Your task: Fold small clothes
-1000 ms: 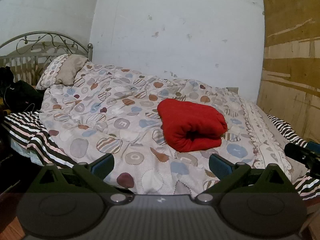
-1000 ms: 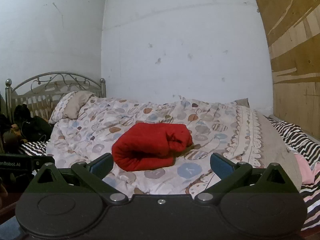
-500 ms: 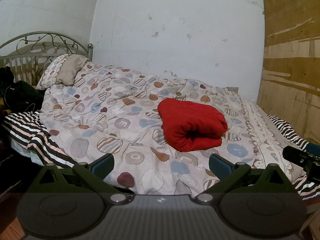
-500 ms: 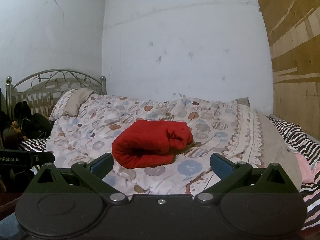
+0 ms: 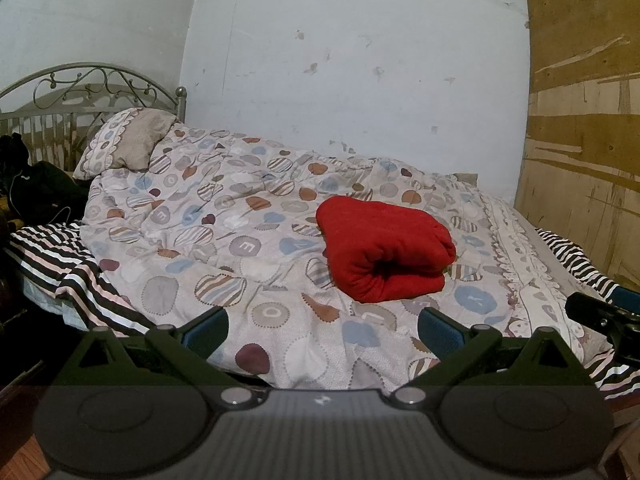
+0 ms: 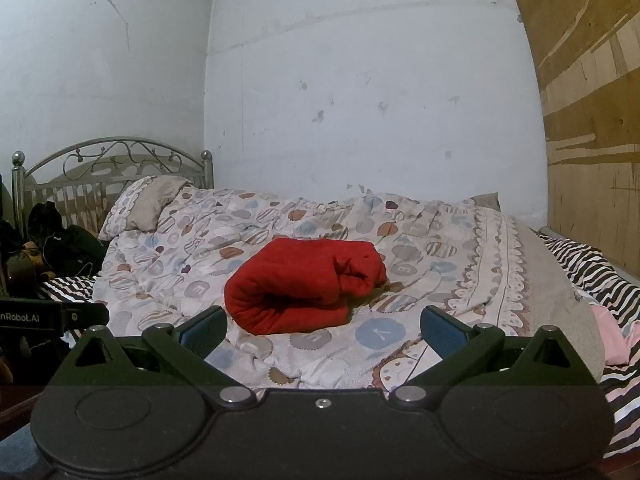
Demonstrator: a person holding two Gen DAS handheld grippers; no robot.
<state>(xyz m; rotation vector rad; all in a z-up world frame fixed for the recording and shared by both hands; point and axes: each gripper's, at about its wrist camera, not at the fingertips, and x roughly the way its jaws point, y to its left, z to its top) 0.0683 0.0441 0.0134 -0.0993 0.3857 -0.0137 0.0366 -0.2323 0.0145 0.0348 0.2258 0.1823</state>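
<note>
Nothing on the bed has shifted since a second ago; only the right view has tilted slightly. A folded red garment [image 5: 384, 248] [image 6: 300, 284] lies on the patterned quilt [image 5: 224, 240] [image 6: 420, 264]. Left hand-held gripper [image 5: 320, 326] and right hand-held gripper [image 6: 322, 326] hang wide and empty, apart from it, at the bed's near edge.

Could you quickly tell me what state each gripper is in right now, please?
Left gripper: open, holding nothing.
Right gripper: open, holding nothing.
</note>
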